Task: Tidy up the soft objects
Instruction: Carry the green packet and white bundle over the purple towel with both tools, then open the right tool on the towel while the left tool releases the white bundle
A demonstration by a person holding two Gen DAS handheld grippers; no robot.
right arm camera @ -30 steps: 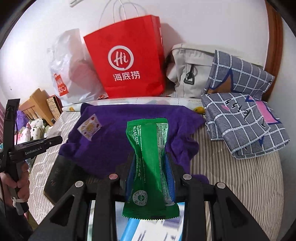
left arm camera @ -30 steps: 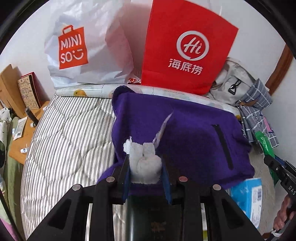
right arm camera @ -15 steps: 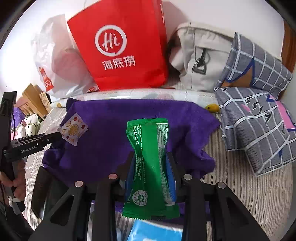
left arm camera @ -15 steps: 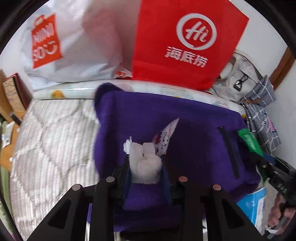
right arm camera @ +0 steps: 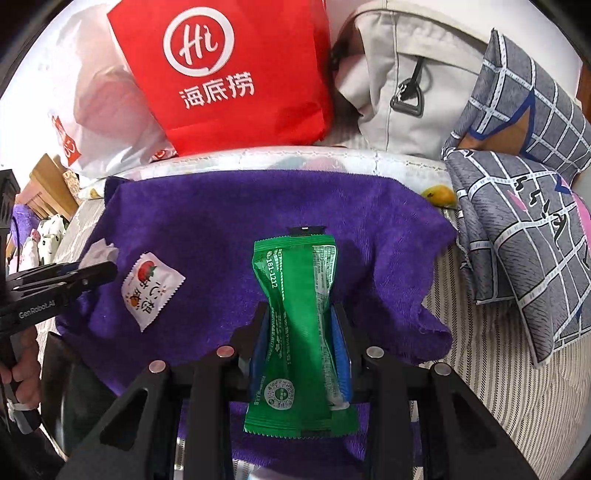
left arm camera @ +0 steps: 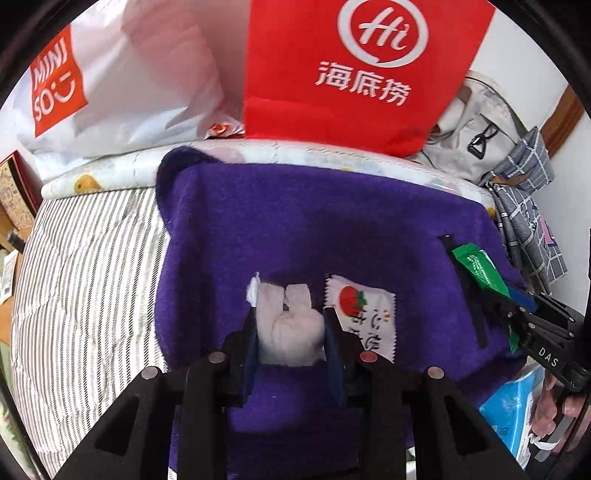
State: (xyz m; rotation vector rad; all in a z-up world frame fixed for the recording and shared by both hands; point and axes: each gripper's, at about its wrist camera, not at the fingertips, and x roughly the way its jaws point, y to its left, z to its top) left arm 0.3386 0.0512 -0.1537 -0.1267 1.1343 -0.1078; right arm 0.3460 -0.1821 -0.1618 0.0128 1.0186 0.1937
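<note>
Left wrist view: a white wad (left arm camera: 290, 326) is clamped in the left gripper (left arm camera: 290, 332) at frame centre, over the purple towel (left arm camera: 314, 229). A green packet (right arm camera: 301, 325) is clamped in the right gripper (right arm camera: 301, 332), lower centre.

wall: plain white wall (right arm camera: 436, 14) | bed: grey-striped quilted mattress (left arm camera: 85, 280) | left: light wooden side furniture (right arm camera: 44, 181)

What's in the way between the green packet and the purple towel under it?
Nothing visible. The green packet, clamped in the right gripper, hangs over bare purple towel; the white sachet lies off to the side, near the left gripper.
</note>
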